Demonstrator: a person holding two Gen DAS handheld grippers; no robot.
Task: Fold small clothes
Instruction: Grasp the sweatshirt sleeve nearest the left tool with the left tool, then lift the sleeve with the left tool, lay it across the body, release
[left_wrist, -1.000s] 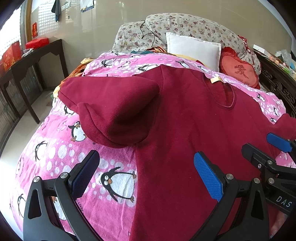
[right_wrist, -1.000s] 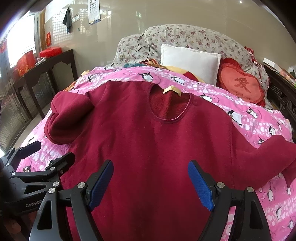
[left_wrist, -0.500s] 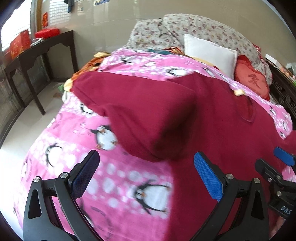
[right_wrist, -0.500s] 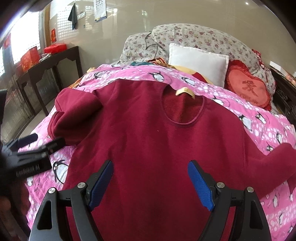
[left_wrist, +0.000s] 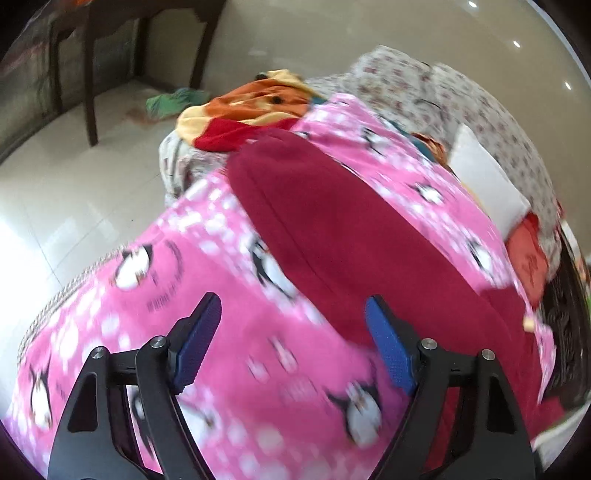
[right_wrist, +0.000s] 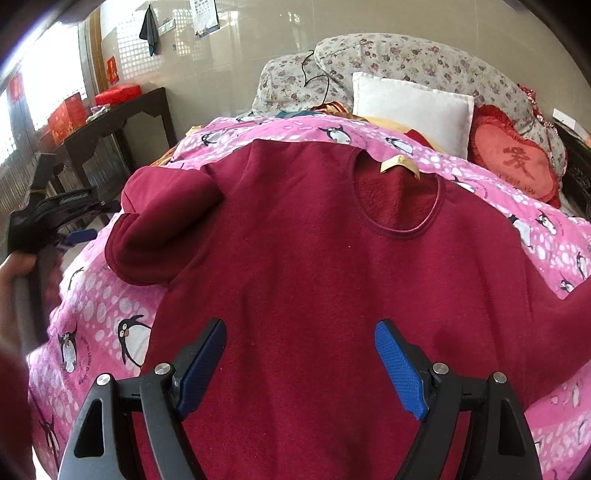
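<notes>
Left hand-held gripper (left_wrist: 291, 343) closing, nothing between the pads, over the pink penguin blanket (left_wrist: 229, 332) beside the folded-in sleeve (right_wrist: 162, 240); maroon sweater (right_wrist: 314, 277) flat on the bed, neckline toward the pillows (right_wrist: 410, 99); right hand-held gripper (right_wrist: 299, 365) wide, empty, above the sweater's lower body.

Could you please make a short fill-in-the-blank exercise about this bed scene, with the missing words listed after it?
1. The dark red sweater lies on a pink blanket printed with ____.
2. The cushion beside the white pillow has the shape of a ____.
3. The pads of the right gripper are coloured ____.
4. The tan label sits at the sweater's ____.

Missing words: penguins; heart; blue; neckline
</notes>
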